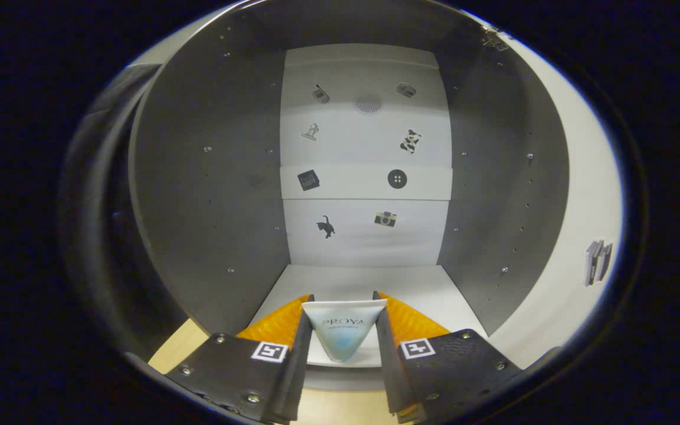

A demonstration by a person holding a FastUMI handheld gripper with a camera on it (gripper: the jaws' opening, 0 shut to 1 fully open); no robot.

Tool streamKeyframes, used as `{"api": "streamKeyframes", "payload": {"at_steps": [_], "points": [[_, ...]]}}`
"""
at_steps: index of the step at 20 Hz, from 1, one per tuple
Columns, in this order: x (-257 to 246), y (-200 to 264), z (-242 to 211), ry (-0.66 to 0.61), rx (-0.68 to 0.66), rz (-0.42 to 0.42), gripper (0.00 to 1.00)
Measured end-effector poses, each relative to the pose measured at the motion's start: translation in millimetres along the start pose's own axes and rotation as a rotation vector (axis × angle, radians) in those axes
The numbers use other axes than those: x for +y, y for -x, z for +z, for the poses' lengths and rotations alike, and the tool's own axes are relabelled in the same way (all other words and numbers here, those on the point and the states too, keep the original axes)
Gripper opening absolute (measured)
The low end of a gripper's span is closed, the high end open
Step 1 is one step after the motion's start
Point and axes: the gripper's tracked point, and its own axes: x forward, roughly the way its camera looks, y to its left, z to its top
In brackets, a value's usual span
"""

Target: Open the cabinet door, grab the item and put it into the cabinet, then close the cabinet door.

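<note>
So we've got the gripper (345, 321) at the bottom middle of the frame, and its two fingers are pinched onto a small tube (343, 333), one finger pressing each side of it. The tube is pale with a bluish fade toward its narrow end, wide flat end pointing away from us and the narrow end hanging down between the fingers. There's printing on it, but we're leaving that alone. Straight ahead, filling the centre of the frame, is the open cabinet (210, 195): grey side walls left and right with rows of little holes and pegs, and a white back panel (366, 230) dotted with small stickers: a cat, a camera, a button and a few more higher up that we can't really make out. A white shelf (369, 183) crosses the back panel about halfway up. The cabinet floor (411, 289) is white too, and it sits just beyond the fingertips, so the tube is right at the cabinet's front edge, over the lip of the floor rather than deep inside. We can't tell whether the tube is touching the floor. Bottom left there's a strip of light wood surface (177, 348). Over on the right side of the frame the cabinet door (570, 248) is swung open, white, with a small sticker of books (597, 261) on it.
</note>
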Motion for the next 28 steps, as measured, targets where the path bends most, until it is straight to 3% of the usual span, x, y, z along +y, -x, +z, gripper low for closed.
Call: {"api": "streamKeyframes", "payload": {"at_steps": [8, 18, 19, 20, 24, 28], "points": [[3, -40, -17, 0.023, 0.049, -0.004, 0.55], [2, -42, -14, 0.026, 0.036, 0.004, 0.59], [2, -43, -12, 0.029, 0.023, 0.007, 0.61], [3, -41, -8, 0.029, 0.005, 0.008, 0.71], [-1, -32, 10, -0.007, -0.056, 0.008, 0.83], [-9, -12, 36, -0.042, -0.148, -0.001, 0.83]]}}
